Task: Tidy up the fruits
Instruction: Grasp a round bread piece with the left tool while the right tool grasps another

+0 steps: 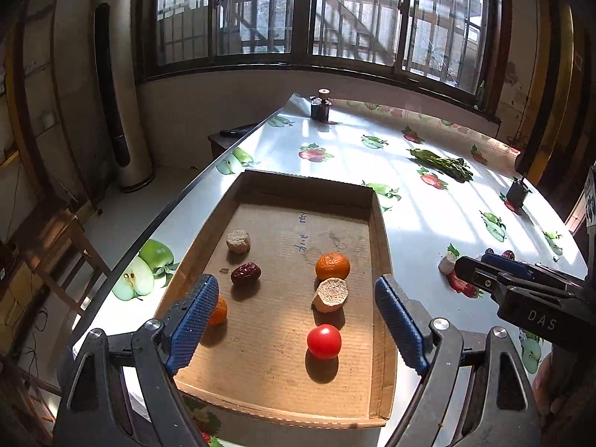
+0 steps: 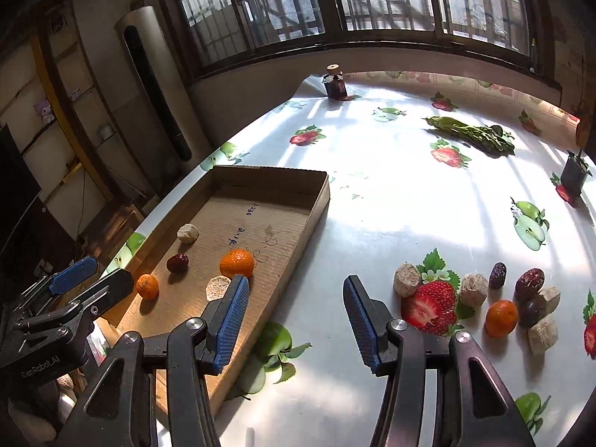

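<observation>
A shallow cardboard tray (image 1: 379, 231) holds two mandarins (image 1: 332, 266), a red date (image 1: 246, 273), two beige chunks (image 1: 330, 294) and a red tomato (image 1: 324, 341). My left gripper (image 1: 294, 320) hovers over the tray's near end, open and empty; its left finger (image 1: 193, 320) hides part of the smaller mandarin (image 1: 219, 311). My right gripper (image 2: 296, 320) is open and empty above the tablecloth, just right of the tray (image 2: 320, 201). To its right lie loose beige chunks (image 2: 407, 279), dates (image 2: 529, 284) and a mandarin (image 2: 501, 317).
A bundle of green vegetables (image 2: 469, 134), a dark jar (image 2: 335, 85) and a small black pot (image 2: 573, 175) stand farther back on the fruit-print tablecloth. The table's left edge (image 1: 178, 201) runs close beside the tray. A tall white air conditioner (image 1: 123, 85) stands by the wall.
</observation>
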Demonstrator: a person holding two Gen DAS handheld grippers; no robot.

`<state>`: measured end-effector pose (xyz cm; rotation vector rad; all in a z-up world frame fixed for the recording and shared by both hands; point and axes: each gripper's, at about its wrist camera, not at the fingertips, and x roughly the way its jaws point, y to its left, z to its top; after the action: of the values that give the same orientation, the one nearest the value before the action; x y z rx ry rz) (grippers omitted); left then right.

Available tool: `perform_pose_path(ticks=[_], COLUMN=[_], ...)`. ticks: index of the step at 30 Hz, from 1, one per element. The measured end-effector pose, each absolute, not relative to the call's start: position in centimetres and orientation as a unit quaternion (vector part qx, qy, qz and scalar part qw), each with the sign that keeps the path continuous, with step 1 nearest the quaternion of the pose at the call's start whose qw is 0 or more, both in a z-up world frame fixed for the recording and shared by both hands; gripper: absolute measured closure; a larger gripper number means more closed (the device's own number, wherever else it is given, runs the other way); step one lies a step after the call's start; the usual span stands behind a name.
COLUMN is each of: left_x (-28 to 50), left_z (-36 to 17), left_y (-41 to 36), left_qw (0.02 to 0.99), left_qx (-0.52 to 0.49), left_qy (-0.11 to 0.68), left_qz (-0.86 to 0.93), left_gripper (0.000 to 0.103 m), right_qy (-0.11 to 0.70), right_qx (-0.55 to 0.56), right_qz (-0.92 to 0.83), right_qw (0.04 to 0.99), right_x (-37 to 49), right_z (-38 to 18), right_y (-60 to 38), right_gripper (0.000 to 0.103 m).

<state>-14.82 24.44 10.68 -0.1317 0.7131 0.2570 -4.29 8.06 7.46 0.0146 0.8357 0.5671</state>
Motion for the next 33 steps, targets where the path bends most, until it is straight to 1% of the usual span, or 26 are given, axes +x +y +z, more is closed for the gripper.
perform_pose_path(ticks=[7, 15, 18, 22, 25, 27, 29, 33], left_x=[-14.5, -13.1, -11.8, -9.5, -7.8, -6.6, -5.3, -2.1], left_z=[11.0, 10.5, 9.8, 8.2, 7.0, 6.5, 6.2, 5.3], left_y=[20.4, 17.5, 15.8, 13.0, 11.0, 10.2, 9.7, 8.6], left_qw=[0.929, 0.925, 0.922, 0.917, 0.913, 0.912, 0.91, 0.904], left_qx=[-0.029, -0.032, -0.027, -0.017, -0.009, -0.007, -0.014, -0.037], left_qy=[0.352, 0.372, 0.382, 0.399, 0.406, 0.409, 0.413, 0.42], left_qz=[0.11, 0.065, 0.045, 0.003, -0.028, -0.038, -0.048, -0.071], left_gripper=[0.017, 0.018, 0.018, 0.018, 0.018, 0.02, 0.029, 0.036], right_qy=[0.39, 0.381, 0.386, 0.415, 0.438, 0.45, 0.456, 0.458], right_qx=[0.044, 0.099, 0.116, 0.123, 0.099, 0.077, 0.062, 0.045], right_qz=[0.221, 0.139, 0.101, 0.097, 0.111, 0.118, 0.122, 0.123], right_qw=[0.893, 0.909, 0.91, 0.896, 0.887, 0.882, 0.879, 0.879], right_x=[-4.5, -3.7, -3.0, -1.9, -1.1, -0.5, 0.1, 0.8], right_z=[7.8, 8.0, 7.5, 5.4, 3.7, 2.7, 1.9, 0.9], right_y=[-0.1, -10.5, -13.8, -14.8, -13.2, -11.9, -10.9, -10.1], right_gripper=[0.045, 0.044, 0.041, 0.04, 0.041, 0.041, 0.041, 0.041])
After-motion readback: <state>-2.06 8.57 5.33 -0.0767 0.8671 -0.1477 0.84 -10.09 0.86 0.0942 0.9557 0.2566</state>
